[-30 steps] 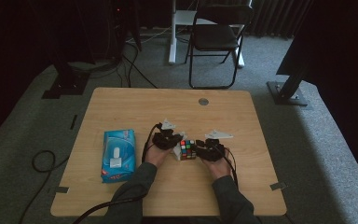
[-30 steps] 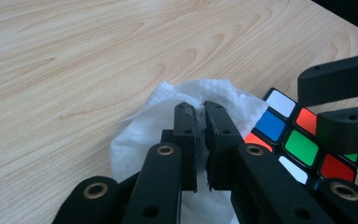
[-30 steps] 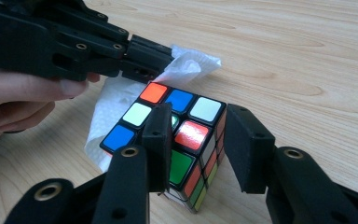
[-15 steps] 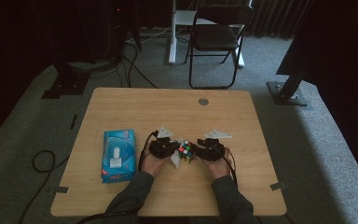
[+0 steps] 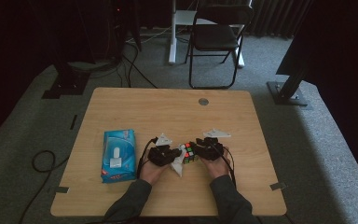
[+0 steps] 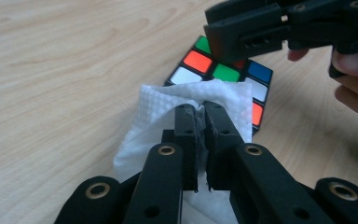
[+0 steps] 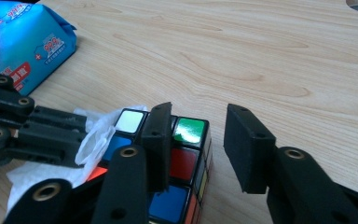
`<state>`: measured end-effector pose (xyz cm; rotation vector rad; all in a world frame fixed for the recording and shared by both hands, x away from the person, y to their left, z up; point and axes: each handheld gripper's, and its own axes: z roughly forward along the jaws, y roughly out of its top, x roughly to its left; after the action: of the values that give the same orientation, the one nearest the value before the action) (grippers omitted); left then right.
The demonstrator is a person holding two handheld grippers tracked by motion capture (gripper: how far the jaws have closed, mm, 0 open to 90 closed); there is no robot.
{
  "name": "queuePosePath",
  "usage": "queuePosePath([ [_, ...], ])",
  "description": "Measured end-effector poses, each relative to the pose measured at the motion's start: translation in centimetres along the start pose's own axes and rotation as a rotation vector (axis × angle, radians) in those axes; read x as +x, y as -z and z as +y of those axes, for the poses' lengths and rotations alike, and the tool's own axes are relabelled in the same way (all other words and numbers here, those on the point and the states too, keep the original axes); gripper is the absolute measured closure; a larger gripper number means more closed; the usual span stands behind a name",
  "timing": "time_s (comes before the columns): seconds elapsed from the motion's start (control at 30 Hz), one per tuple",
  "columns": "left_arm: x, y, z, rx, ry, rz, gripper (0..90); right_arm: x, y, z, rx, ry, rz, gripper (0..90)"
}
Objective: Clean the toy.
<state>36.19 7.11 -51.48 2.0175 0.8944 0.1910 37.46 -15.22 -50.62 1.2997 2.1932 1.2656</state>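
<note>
high view: since a second ago the left gripper (image 5: pixel 173 157), clamped on the white wet wipe (image 6: pixel 168 116), slid along the multicoloured puzzle cube (image 5: pixel 189 151) mid-tabletop (image 5: pixel 135 107); right gripper (image 7: pixel 196 142), just closing, straddles the cube; wiping looks underway.

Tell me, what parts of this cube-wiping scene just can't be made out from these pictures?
- Cube: its near side in the left gripper view is covered by the white wipe.
- Right hand-held gripper: whether its pads press the cube can't be told; the far jaw stands off to the side in its own view.
- Blue wipes pack: cut off by the frame edge in the right gripper view; its print is too small to read from above.
- Left hand-held gripper: pinches the wipe.
</note>
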Motion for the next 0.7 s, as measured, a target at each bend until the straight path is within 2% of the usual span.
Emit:
queuePosePath([
  [0.13,0.4,0.6,0.3,-0.037,0.021,0.016,85.2,0.2,0.0,0.0,0.0,0.014,0.006,68.1],
  [0.37,1.1,1.0,1.2,-0.064,0.043,0.028,85.5,0.2,0.0,0.0,-0.001,0.012,0.01,69.1],
  [0.47,0.9,0.7,1.4,-0.059,0.034,0.021,85.5,0.2,0.0,0.0,-0.001,0.011,0.012,69.1],
  [0.53,0.7,0.2,1.4,-0.033,0.024,0.027,85.4,0.2,0.0,-0.1,-0.004,0.009,0.012,69.1],
  [0.63,0.7,-0.5,1.0,-0.01,0.029,0.03,85.4,0.1,0.0,-0.1,-0.003,0.008,0.013,69.0],
  [0.7,0.8,-0.5,0.9,-0.012,0.038,0.029,85.5,0.1,0.0,-0.1,-0.005,0.006,0.013,69.0],
])
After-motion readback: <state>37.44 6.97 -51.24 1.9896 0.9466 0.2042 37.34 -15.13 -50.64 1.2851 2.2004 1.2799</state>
